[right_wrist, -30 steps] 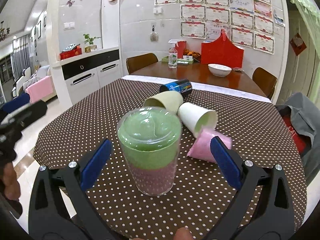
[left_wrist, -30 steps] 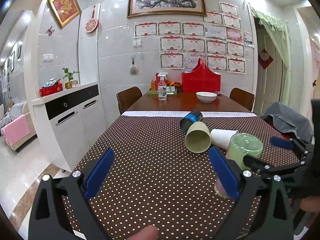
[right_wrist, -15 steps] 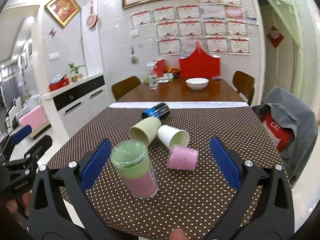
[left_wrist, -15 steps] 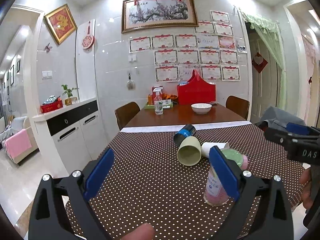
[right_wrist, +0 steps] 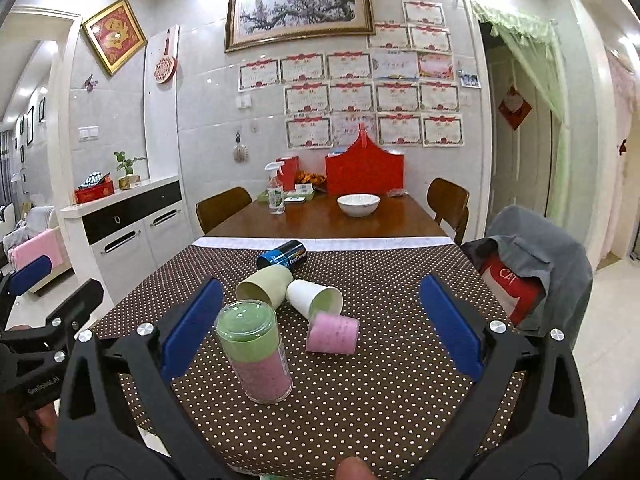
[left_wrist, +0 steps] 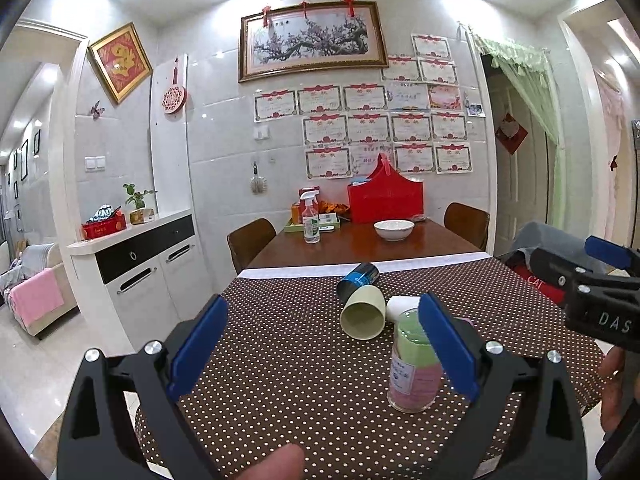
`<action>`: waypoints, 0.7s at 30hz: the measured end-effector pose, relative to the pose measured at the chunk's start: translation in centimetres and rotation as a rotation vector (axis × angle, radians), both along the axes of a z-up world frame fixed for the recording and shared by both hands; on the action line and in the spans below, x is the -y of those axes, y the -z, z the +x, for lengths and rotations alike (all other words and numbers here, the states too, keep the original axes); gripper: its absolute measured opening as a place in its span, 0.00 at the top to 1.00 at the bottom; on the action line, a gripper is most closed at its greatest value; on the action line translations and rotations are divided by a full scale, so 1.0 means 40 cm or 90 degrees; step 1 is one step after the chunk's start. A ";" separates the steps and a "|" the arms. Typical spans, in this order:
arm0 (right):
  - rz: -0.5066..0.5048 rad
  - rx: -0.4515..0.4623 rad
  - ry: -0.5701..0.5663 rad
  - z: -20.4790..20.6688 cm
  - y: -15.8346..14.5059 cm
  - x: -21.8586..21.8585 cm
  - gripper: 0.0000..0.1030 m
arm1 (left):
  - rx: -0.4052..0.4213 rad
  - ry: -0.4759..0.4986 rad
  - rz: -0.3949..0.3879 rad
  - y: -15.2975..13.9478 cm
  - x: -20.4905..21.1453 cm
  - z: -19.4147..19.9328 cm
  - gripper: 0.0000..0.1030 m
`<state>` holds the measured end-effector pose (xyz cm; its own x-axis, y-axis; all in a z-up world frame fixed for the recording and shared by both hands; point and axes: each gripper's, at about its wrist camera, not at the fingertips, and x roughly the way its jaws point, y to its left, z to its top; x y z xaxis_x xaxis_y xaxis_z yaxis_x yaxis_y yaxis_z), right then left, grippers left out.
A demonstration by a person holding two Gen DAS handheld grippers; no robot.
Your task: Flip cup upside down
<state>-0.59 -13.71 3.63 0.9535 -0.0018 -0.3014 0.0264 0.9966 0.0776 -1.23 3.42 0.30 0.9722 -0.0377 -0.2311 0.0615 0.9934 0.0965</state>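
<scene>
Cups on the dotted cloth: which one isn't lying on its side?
The clear cup with green and pink stacked inside stands on end, nearest the camera. The beige cup, white cup, pink cup and dark blue cup all lie tipped over.

- White tiled wall (right_wrist: 200, 120) carries a framed blossom painting (right_wrist: 300, 8) above rows of red-bordered certificates (right_wrist: 352, 92).
- A white sideboard (right_wrist: 132, 220) stands left on a glossy pale floor (left_wrist: 40, 380).
- Brown chairs (left_wrist: 250, 240) flank a wooden dining table (right_wrist: 332, 224).
- Green curtain (right_wrist: 520, 24) hangs over a doorway at right.
</scene>
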 end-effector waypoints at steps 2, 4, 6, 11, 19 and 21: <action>-0.001 0.000 -0.002 -0.012 0.002 -0.006 0.06 | 0.001 0.001 -0.003 -0.003 0.001 -0.012 0.08; -0.009 0.001 0.001 -0.021 0.004 -0.014 0.06 | 0.001 0.005 -0.008 -0.005 0.000 -0.023 0.08; -0.008 0.000 0.000 -0.026 0.007 -0.020 0.06 | 0.001 0.006 -0.012 -0.008 -0.003 -0.032 0.08; -0.015 0.002 0.002 -0.032 0.009 -0.033 0.06 | 0.008 0.002 -0.019 -0.015 -0.011 -0.051 0.08; -0.008 0.003 -0.003 -0.039 0.010 -0.047 0.06 | 0.015 -0.009 -0.022 -0.023 -0.019 -0.060 0.08; -0.009 0.003 -0.002 -0.039 0.010 -0.047 0.06 | 0.018 -0.013 -0.018 -0.024 -0.018 -0.061 0.08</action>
<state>-2.16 -11.84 3.25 0.9549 -0.0032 -0.2968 0.0233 0.9977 0.0642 -3.66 4.13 1.27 0.9791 -0.0245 -0.2021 0.0394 0.9968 0.0700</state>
